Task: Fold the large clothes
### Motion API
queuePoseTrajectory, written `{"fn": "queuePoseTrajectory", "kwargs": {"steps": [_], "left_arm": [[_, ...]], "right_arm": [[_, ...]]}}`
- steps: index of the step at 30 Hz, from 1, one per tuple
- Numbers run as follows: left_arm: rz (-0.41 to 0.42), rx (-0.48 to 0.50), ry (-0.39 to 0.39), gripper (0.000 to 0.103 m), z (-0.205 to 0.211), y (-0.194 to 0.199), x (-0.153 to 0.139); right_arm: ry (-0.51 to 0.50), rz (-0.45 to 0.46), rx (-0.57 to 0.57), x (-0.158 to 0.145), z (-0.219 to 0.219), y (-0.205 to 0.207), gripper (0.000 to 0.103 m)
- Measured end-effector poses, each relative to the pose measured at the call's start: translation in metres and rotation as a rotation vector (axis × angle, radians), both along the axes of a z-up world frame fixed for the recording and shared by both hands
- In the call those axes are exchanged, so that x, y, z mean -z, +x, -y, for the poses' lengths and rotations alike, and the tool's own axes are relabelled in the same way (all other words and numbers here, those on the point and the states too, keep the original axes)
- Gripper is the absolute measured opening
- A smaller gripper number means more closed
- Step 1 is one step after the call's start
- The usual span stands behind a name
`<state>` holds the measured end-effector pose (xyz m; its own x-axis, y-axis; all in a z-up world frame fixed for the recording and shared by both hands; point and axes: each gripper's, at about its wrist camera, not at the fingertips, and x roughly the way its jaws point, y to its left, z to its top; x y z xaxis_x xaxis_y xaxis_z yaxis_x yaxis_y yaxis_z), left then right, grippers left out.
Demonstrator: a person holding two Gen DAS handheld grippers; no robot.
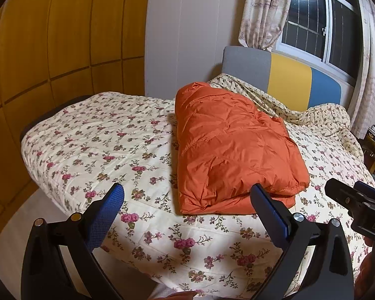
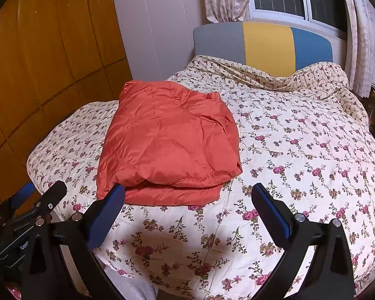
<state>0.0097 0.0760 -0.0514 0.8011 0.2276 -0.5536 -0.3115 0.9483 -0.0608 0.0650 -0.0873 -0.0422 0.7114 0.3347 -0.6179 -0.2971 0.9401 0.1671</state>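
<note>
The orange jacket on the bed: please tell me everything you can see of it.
The orange jacket is a puffy, quilted garment of smooth, slightly shiny fabric with stitched seams. It is folded into a thick, roughly rectangular bundle, its layers stacked at the near edge, where a gathered hem shows. It lies flat on the floral bedspread, toward the side by the wooden wardrobe. Only the bedspread touches it; both grippers are open and apart from it.

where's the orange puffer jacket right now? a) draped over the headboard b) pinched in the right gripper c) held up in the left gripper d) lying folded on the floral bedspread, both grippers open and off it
d: the orange puffer jacket lies folded in a stack on the floral bedspread, while the left gripper and right gripper are both open, holding nothing.
</note>
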Motion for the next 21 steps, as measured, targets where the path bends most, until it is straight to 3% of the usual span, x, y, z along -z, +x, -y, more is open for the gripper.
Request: {"fn": "queuePoseTrajectory", "kwargs": {"steps": [11,21], "left_arm": [[-0.004,0.002,-0.003,0.100,0.0006,0.0012,0.0009],[-0.007,0.011,-0.111,0.100,-0.0061,0.0038,0.0048]], "right_arm": [[-0.001,-0.008,-0.002,0.0015,0.0035,0.0005,0.101],[0.001,-0.022,0.002,0.0050,0.0042,0.0047,0.101]]}}
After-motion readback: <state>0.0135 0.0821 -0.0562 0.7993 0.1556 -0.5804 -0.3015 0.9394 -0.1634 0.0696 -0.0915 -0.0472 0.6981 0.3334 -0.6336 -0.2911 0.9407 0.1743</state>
